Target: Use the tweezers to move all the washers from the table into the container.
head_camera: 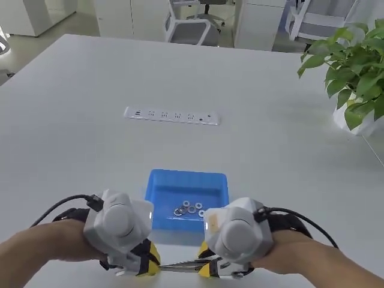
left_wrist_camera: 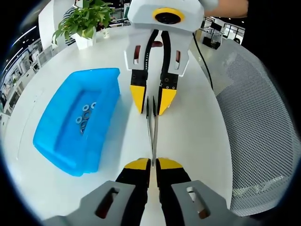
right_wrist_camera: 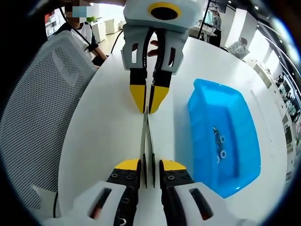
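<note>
A thin pair of metal tweezers (head_camera: 180, 266) (left_wrist_camera: 152, 132) (right_wrist_camera: 147, 136) spans the gap between my two grippers, which face each other at the table's near edge. My left gripper (head_camera: 153, 266) (left_wrist_camera: 154, 165) is shut on the end where the arms meet. My right gripper (head_camera: 207, 267) (right_wrist_camera: 149, 165) closes on the end where the arms are spread. Just beyond them is a blue container (head_camera: 187, 176) (left_wrist_camera: 66, 155) (right_wrist_camera: 244, 108) holding several small washers (head_camera: 189, 208) (left_wrist_camera: 83, 117) (right_wrist_camera: 219, 141). I see no washers on the bare table.
A white power strip (head_camera: 171, 116) lies mid-table beyond the container. At the far right edge there is a potted plant (head_camera: 354, 66) (left_wrist_camera: 84, 21). A grey mesh chair (left_wrist_camera: 263, 117) (right_wrist_camera: 37, 94) is at the near side of the table.
</note>
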Action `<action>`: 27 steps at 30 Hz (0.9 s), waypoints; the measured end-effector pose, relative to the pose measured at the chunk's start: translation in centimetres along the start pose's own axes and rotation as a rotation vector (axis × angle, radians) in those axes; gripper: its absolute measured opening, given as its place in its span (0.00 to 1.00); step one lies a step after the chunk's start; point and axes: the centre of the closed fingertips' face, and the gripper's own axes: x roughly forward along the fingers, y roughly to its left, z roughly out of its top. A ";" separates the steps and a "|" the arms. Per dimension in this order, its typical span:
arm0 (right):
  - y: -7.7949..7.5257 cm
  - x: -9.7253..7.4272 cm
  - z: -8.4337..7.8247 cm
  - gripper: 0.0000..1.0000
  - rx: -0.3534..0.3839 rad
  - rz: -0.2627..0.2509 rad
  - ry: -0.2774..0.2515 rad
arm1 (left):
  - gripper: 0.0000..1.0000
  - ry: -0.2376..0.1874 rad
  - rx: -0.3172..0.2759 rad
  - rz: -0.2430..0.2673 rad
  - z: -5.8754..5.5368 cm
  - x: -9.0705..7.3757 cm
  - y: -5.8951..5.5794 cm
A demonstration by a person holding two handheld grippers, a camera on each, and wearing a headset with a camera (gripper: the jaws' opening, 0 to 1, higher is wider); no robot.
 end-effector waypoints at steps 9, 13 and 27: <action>-0.2 -1.4 0.5 0.21 0.031 -0.030 -0.024 | 0.15 -0.019 -0.009 0.018 0.5 -0.8 0.1; -0.7 -2.5 0.4 0.24 0.059 -0.065 -0.043 | 0.21 -0.032 -0.046 0.031 0.5 -1.5 0.1; -2.4 -8.5 -1.2 0.37 0.319 -0.270 -0.183 | 0.41 -0.227 -0.220 0.177 2.7 -6.1 1.1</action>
